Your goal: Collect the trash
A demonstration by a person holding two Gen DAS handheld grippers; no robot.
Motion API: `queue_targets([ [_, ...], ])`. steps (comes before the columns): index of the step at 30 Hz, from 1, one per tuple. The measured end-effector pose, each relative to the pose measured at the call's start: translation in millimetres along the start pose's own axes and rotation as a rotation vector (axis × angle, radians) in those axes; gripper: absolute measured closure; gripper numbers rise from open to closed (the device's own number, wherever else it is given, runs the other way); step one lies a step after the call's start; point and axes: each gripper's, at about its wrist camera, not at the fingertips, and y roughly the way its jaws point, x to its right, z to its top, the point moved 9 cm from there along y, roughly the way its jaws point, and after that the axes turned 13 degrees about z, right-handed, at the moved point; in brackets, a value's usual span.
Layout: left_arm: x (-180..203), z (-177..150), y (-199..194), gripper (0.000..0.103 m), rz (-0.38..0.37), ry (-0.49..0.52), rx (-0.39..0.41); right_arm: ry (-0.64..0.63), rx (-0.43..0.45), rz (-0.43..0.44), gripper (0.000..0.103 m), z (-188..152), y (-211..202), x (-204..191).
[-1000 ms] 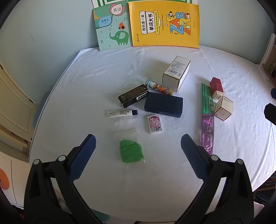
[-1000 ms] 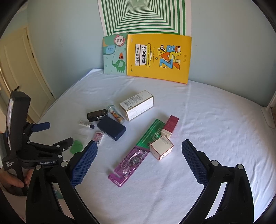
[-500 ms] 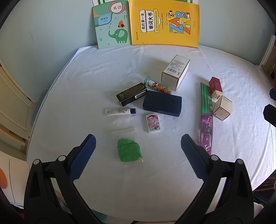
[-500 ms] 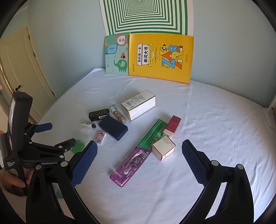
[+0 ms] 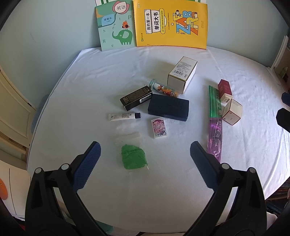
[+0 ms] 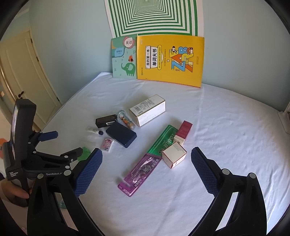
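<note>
A clear bag holding a green lump [image 5: 133,157] lies on the white table, just ahead of my open left gripper [image 5: 145,150] and between its fingers' line. Beyond it lie a small pink packet [image 5: 159,128], a white tube [image 5: 124,116], a black box [image 5: 136,98], a dark blue case [image 5: 168,109] and a printed tube [image 5: 165,89]. My right gripper [image 6: 146,158] is open and empty above the purple and green toothbrush pack [image 6: 145,163] and a small white and red box [image 6: 174,157]. The left gripper [image 6: 59,145] shows at that view's left, partly hiding the green lump [image 6: 84,153].
A white carton [image 5: 182,73] and a dark red box [image 5: 224,87] lie further back. Two books [image 6: 170,59] lean on the wall under a green striped poster [image 6: 154,16]. The table edge [image 5: 45,109] drops off at left toward a door [image 6: 23,72]. A hand [image 6: 12,190] holds the left tool.
Both grippers have drifted slightly; the objects sit a little lower and to the left in the left wrist view and shifted slightly right in the right wrist view. Both stay open.
</note>
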Motion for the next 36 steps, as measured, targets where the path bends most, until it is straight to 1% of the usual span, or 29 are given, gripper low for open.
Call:
queue_targets([
  [8, 0.8, -0.6, 0.7, 0.006, -0.002, 0.002, -0.006, 0.009, -0.015, -0.006, 0.006, -1.3, 3.0, 2.4],
  [36, 1.9, -1.7, 3.5, 0.006, -0.001, 0.009, -0.015, 0.006, -0.037, 0.023, 0.006, -4.0, 8.5, -0.6],
])
